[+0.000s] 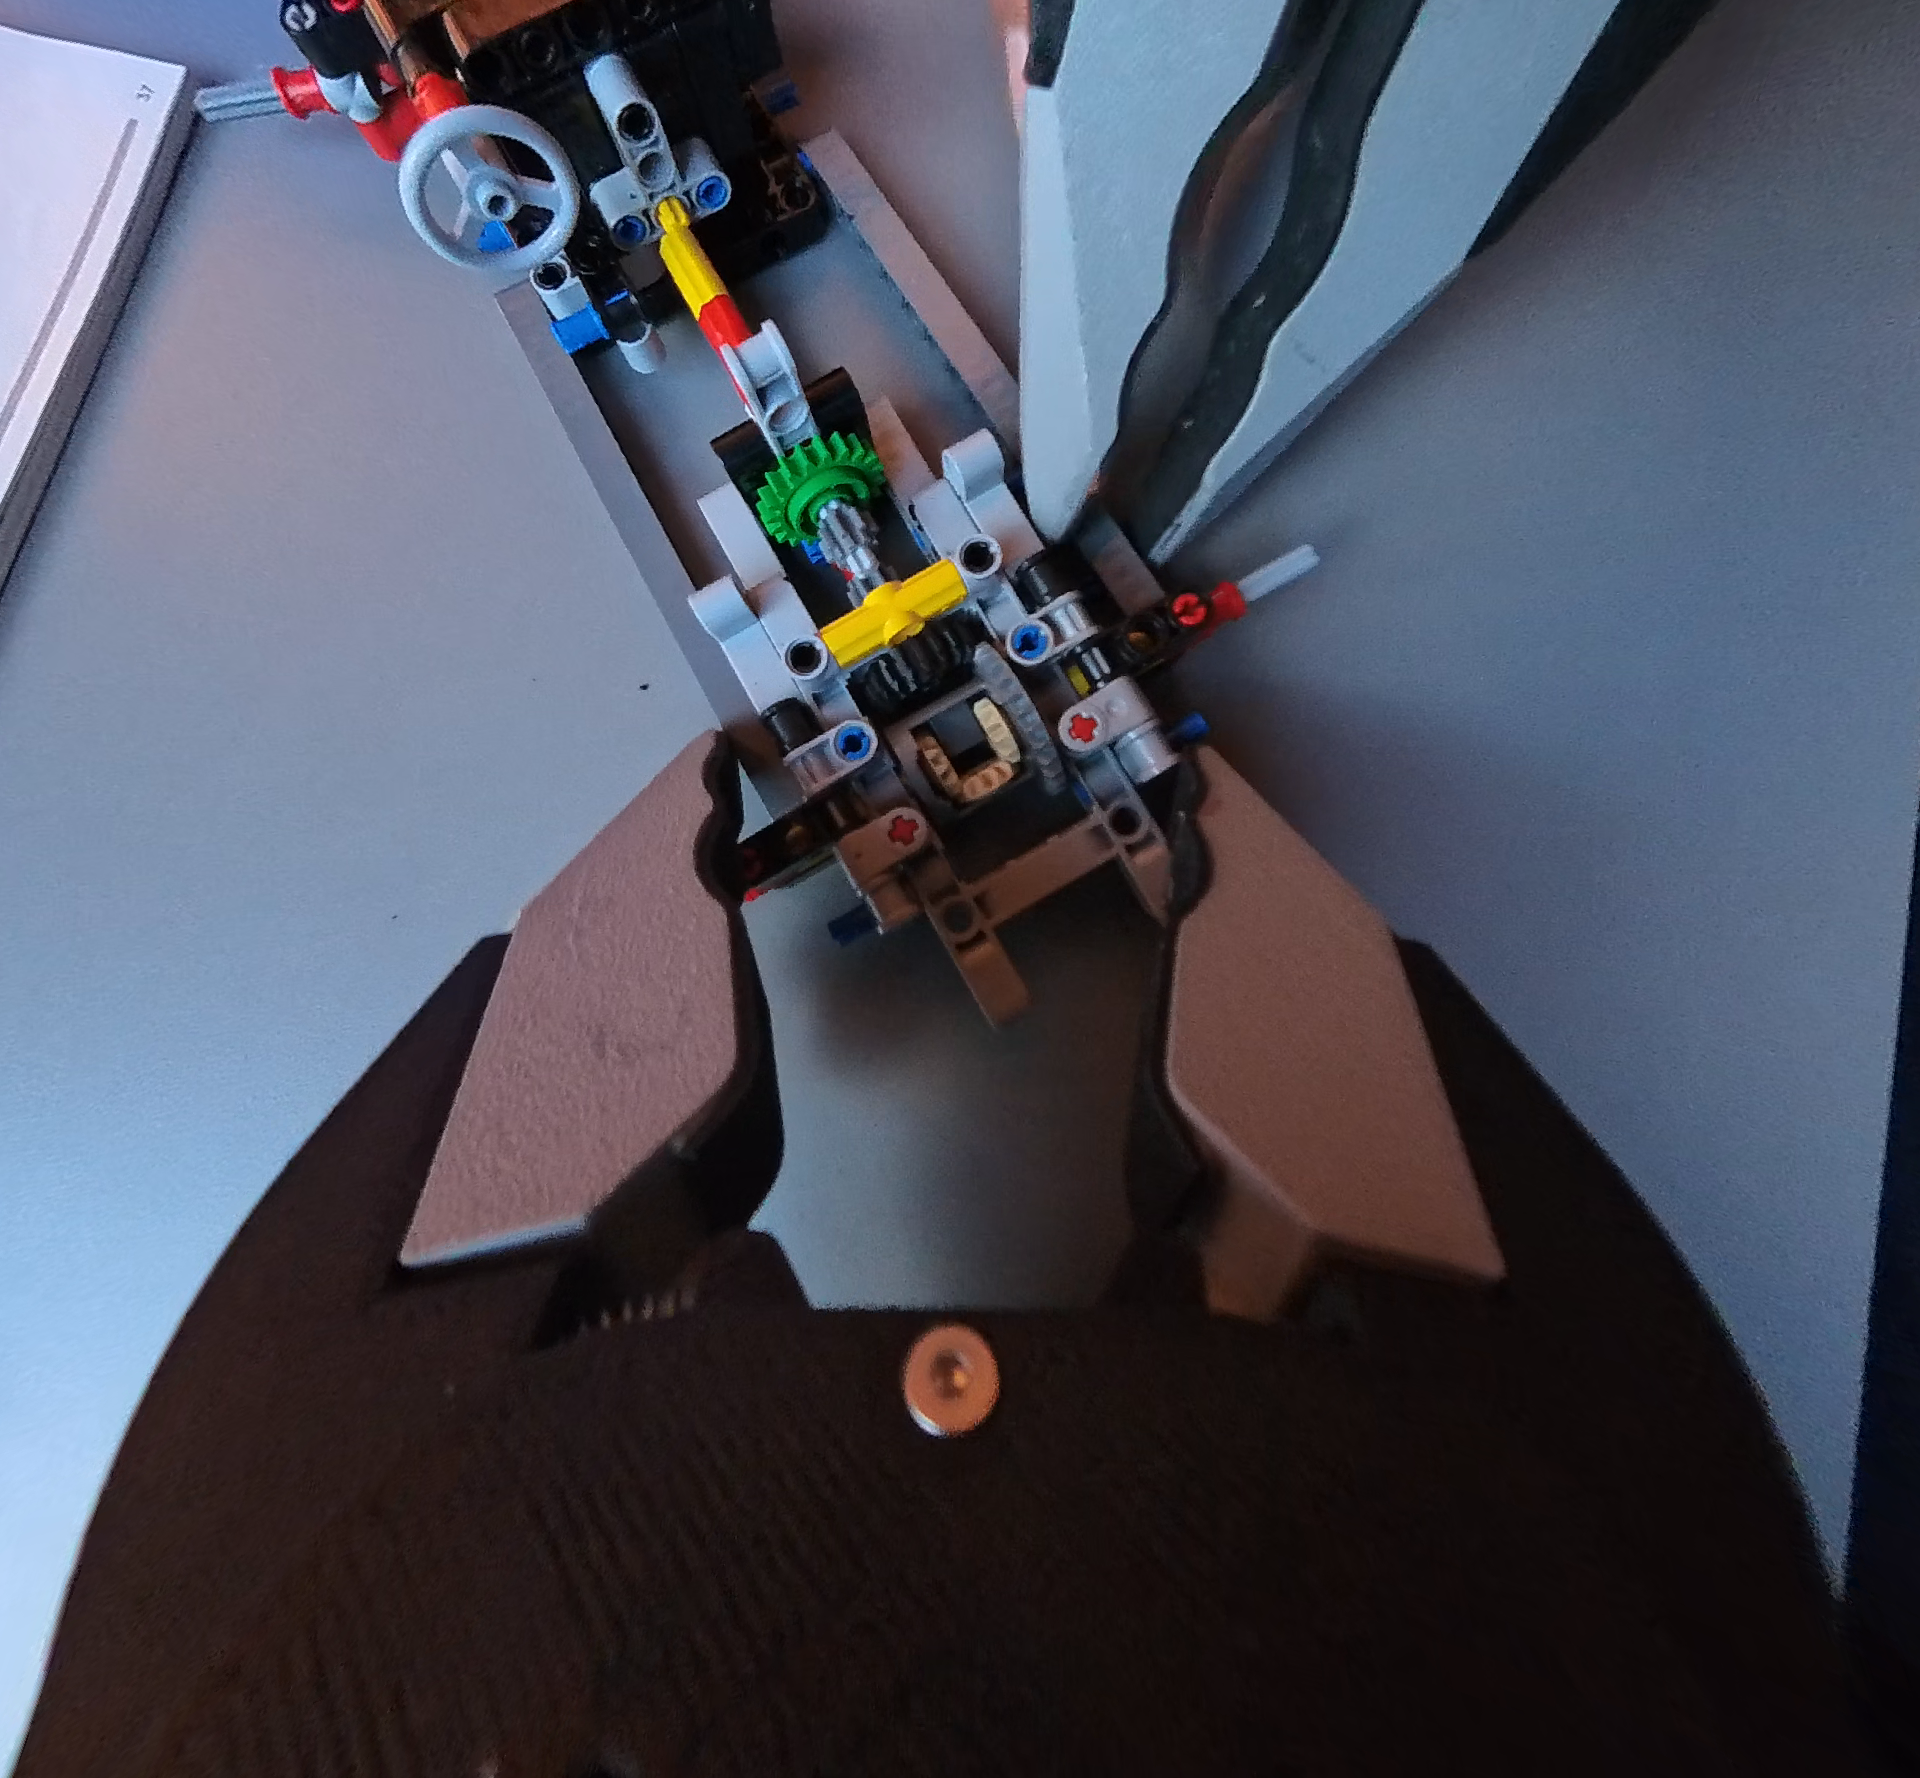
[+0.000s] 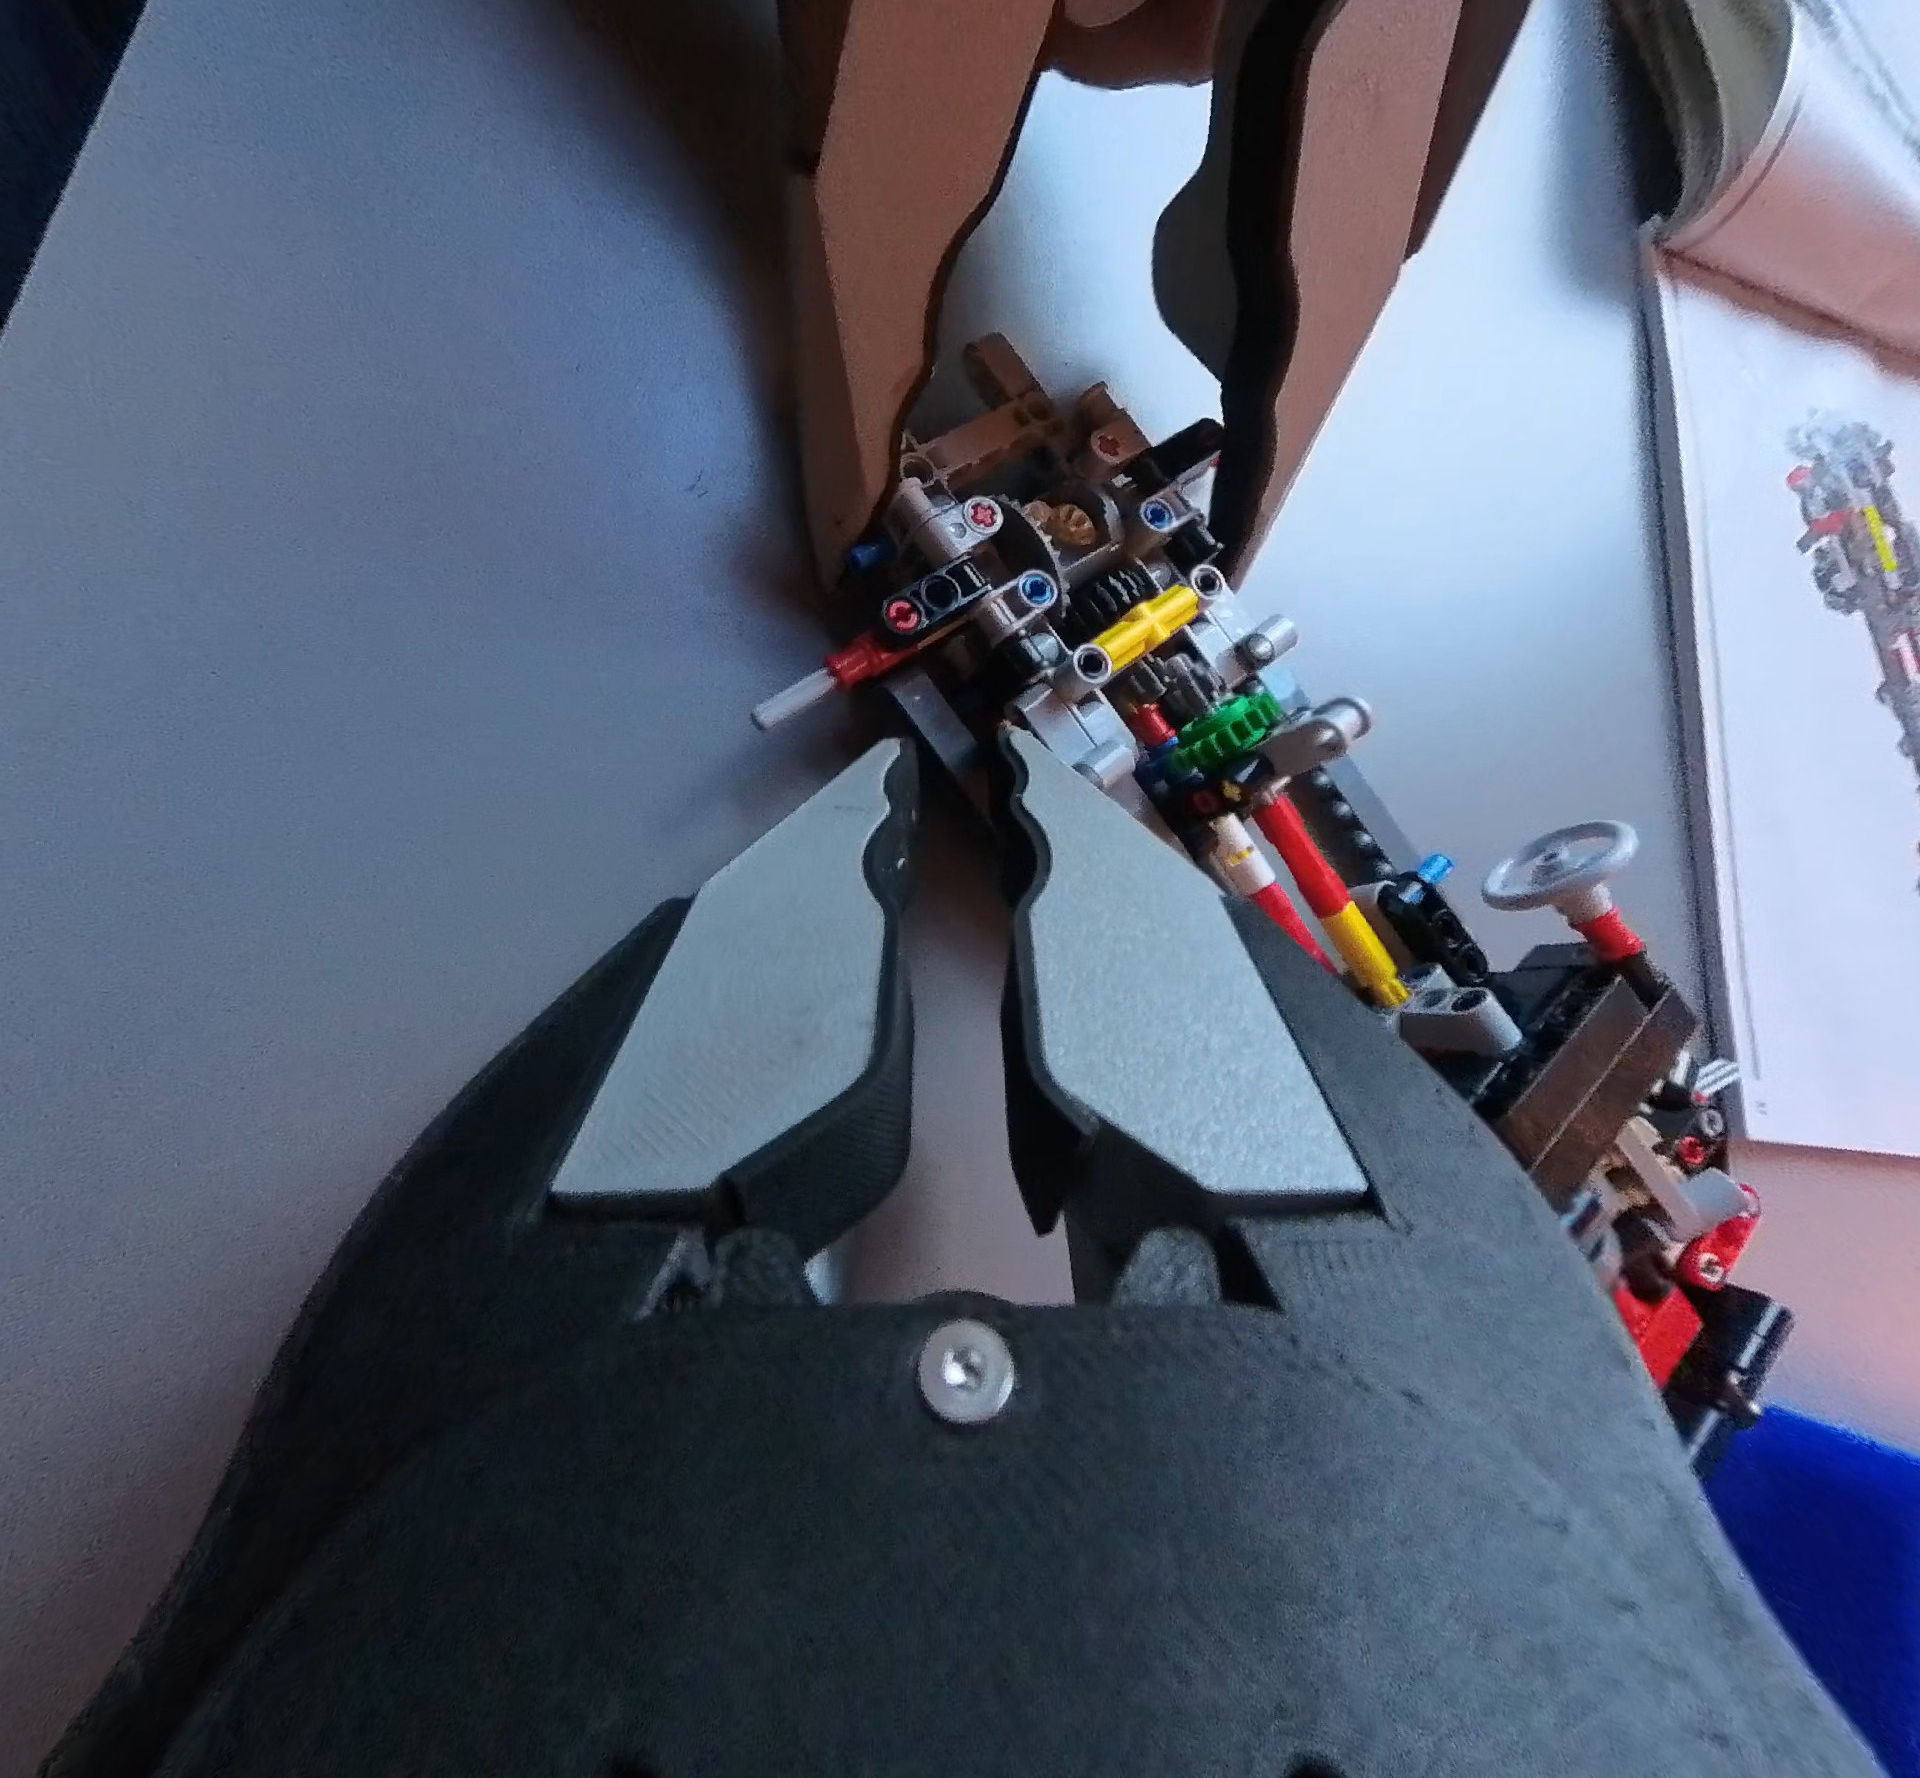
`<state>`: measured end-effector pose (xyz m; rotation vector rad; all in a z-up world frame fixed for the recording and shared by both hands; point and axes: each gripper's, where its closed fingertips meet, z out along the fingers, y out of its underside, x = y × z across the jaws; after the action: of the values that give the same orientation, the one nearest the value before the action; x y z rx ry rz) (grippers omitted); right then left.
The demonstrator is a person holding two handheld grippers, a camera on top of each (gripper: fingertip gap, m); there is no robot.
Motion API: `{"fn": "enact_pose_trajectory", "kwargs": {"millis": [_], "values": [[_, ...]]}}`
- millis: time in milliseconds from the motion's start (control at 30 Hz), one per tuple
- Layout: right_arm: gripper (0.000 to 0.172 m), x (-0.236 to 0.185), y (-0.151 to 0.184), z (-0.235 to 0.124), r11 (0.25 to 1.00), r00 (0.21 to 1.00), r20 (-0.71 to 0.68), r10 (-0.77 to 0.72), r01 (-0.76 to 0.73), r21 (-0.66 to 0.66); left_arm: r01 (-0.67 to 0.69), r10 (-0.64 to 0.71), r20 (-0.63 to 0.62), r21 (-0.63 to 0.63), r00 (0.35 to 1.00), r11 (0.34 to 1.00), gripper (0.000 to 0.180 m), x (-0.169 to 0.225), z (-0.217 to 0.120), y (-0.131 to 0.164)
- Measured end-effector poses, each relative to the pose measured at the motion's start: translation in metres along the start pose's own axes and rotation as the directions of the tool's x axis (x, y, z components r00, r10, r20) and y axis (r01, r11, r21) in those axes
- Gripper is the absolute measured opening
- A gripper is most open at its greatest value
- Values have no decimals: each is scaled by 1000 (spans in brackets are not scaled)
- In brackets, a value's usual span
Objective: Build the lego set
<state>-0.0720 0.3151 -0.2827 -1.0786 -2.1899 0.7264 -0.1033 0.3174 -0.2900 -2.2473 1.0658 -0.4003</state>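
- A long toy-brick vehicle chassis (image 1: 883, 668) lies on a pale grey tabletop (image 1: 312, 637), built on a flat grey base strip. It carries a green gear (image 1: 810, 492), a yellow cross-shaped connector (image 1: 894, 622), a red and yellow shaft (image 1: 696, 274) and a grey steering wheel (image 1: 488, 185).
- The left gripper (image 1: 956, 814) has its tan fingers (image 1: 613, 949) spread wide around the rear end of the chassis. That end holds a grey frame with tan bevel gears inside it.
- The left finger's black pad edge meets the tip of a black beam that sticks out sideways from the chassis. The right finger's pad lies close against the grey parts on the other side. Whether the pads press on the chassis cannot be told.
- The right gripper (image 2: 961, 772) comes in from the opposite side of the same end. Its grey fingers (image 2: 1143, 1001) stand narrowly apart, with the edge of the grey base strip (image 2: 935, 720) between their tips. Whether they clamp it cannot be told.
- A white axle with a red bush (image 2: 821, 684) pokes out of the chassis just beside the right gripper's tips.
- An open printed instruction booklet (image 2: 1818, 689) lies on the tabletop beside the chassis.
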Motion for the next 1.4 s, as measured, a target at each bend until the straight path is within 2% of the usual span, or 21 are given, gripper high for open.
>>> {"fn": "enact_pose_trajectory", "kwargs": {"millis": [300, 467, 567, 633, 733, 833, 967, 1200, 1267, 1333, 1400], "values": [[11, 6, 2, 4, 992, 996, -45, 79, -83, -94, 27, -26, 23, -5, 999, 1000, 82, -5, -1, 2], [10, 6, 2, 5, 979, 996, -87, -14, -4, -204, 39, -39, 15, -9, 999, 999, 81, -6, -2, 2], [9, 12, 4, 4, 955, 969, -177, -172, 120, -272, 68, -68, -22, 22, 997, 997, 81, -8, -3, 0], [9, 11, 3, 5, 965, 974, -172, -148, 104, -242, 43, -42, -21, 19, 999, 999, 81, -8, -3, 1], [9, 6, 1, 6, 985, 995, -62, 79, -87, -150, -8, 9, -18, 17, 1000, 1000, 81, -6, -2, 3], [8, 5, 0, 6, 974, 981, 1, 195, -193, -117, -2, 2, -14, 19, 1000, 1000, 81, -5, -2, 2], [8, 14, 1, 7, 950, 956, -38, 290, -293, -105, 37, -38, 28, 15, 999, 999, 81, -12, -3, 3], [8, 16, -2, 10, 951, 955, -52, 291, -295, -94, 45, -45, 41, 6, 998, 999, 81, -12, -4, 5], [7, 20, -3, 12, 963, 965, -104, 239, -249, -100, 61, -61, 54, 3, 997, 998, 82, -16, -5, 6], [4, 22, -5, 14, 981, 975, -184, 121, -146, -126, 73, -73, 65, -4, 995, 997, 82, -18, -6, 7], [3, 22, -7, 15, 983, 972, -190, 141, -160, -92, 70, -70, 68, 2, 995, 998, 82, -18, -6, 8]]}}
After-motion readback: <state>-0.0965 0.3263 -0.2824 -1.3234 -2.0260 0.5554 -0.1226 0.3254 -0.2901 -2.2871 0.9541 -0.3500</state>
